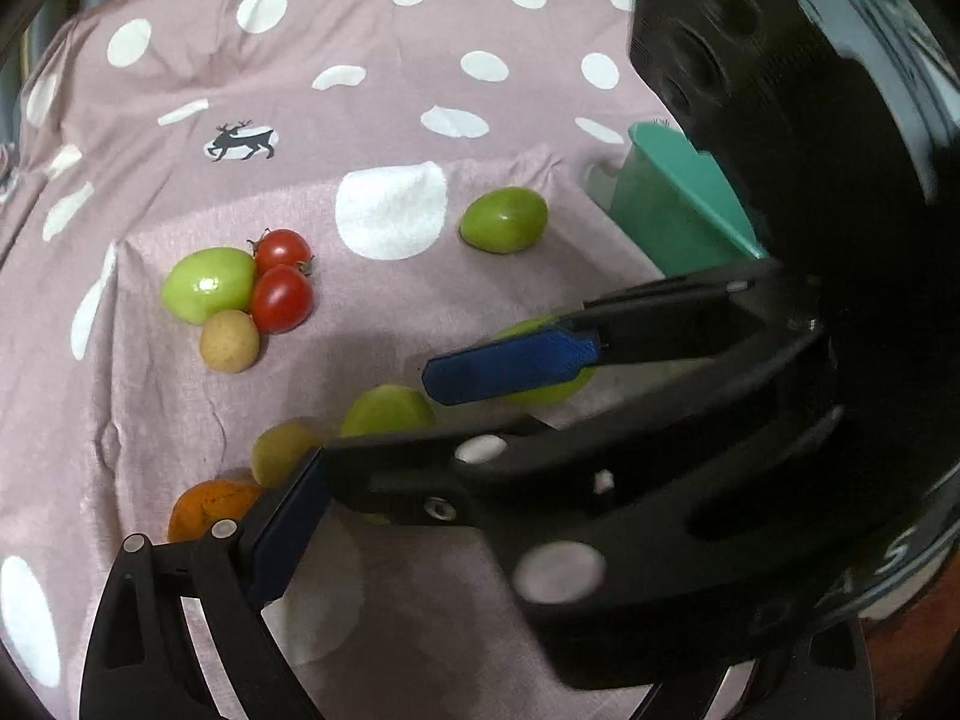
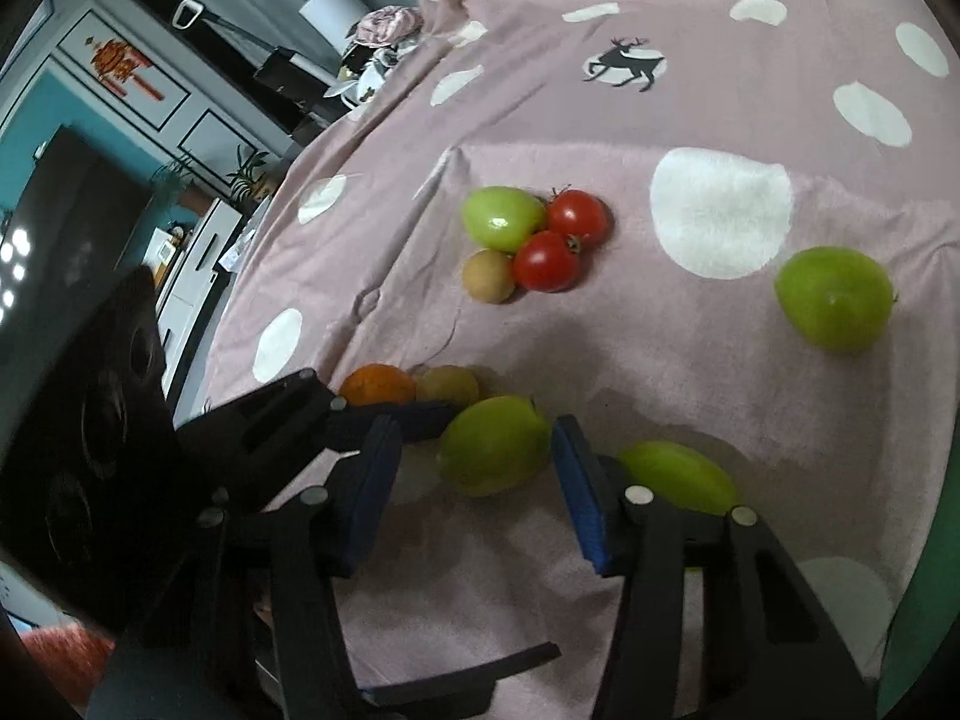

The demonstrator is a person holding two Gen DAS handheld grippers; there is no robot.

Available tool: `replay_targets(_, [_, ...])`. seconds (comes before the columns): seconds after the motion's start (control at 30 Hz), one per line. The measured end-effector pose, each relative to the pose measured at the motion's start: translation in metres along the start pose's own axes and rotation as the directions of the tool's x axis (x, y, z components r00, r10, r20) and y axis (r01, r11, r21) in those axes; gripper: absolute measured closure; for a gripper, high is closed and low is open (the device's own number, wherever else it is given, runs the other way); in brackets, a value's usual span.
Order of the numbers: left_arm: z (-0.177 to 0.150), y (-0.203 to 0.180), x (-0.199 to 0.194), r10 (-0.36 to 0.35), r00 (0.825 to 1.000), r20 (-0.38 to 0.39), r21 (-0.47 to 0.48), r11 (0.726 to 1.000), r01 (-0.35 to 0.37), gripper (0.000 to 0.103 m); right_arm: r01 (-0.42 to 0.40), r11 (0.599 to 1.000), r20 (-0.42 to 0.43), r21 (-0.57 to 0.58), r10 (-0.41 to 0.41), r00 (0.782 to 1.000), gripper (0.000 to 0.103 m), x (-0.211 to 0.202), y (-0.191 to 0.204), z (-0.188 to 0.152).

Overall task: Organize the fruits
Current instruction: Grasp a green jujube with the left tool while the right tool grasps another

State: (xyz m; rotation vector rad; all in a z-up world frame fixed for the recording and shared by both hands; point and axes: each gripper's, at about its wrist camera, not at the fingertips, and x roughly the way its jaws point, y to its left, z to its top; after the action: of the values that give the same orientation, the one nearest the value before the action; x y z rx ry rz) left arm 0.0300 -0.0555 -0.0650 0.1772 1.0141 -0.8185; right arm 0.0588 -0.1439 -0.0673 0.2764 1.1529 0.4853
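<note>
right claw straddling green fruit, orange beside

Looks like someone's living room at home. The work surface is draped in a pink polka-dot cloth with a little reindeer print. Over at 10 o'clock there's a teal wall, white cabinets, potted plants and red paper decorations.

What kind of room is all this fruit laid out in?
Probably a lived-in home, likely a living room. The fruit sits on a pink polka-dot cloth with a deer print; behind it are white cabinets, potted plants and a red paper decoration on the wall.
</note>
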Motion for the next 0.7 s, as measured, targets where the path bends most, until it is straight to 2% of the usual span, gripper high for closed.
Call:
replay_targets(0.13, [0.004,0.006,0.001,-0.02,1.0,-0.003,-0.025,0.999,0.02,0.009,0.045,0.999,-0.027,-0.026,-0.046,0.999,0.051,0.006,0.008,0.002])
replay_targets(0.17, [0.005,0.009,0.0,-0.025,1.0,-0.006,-0.044,0.999,0.025,0.014,0.054,0.998,-0.03,-0.03,-0.055,0.998,0.05,0.007,0.009,0.003])
replay_targets(0.27, [0.006,0.014,-0.001,0.021,1.0,-0.018,-0.065,0.998,-0.022,0.033,0.073,0.997,-0.036,-0.037,-0.074,0.997,0.052,0.008,0.01,0.004])
replay_targets(0.33, [0.006,0.016,-0.003,0.024,0.999,-0.024,-0.077,0.997,-0.026,0.034,0.086,0.996,-0.045,-0.034,-0.087,0.995,0.055,0.009,0.008,0.005])
replay_targets(0.43, [0.004,0.008,0.001,0.053,0.998,-0.033,-0.032,0.998,-0.054,0.034,0.122,0.992,-0.062,-0.044,-0.125,0.99,0.053,0.012,0.012,0.008])
replay_targets(0.53, [0.004,0.008,0.004,0.058,0.998,-0.032,-0.038,0.998,-0.059,0.034,0.152,0.986,-0.08,-0.067,-0.157,0.984,0.052,0.016,0.015,0.011])
replay_targets(0.7, [0.005,0.015,0.003,0.058,0.998,-0.009,-0.057,0.997,-0.058,0.033,0.195,0.977,-0.066,-0.085,-0.201,0.977,0.043,0.017,0.017,0.015])
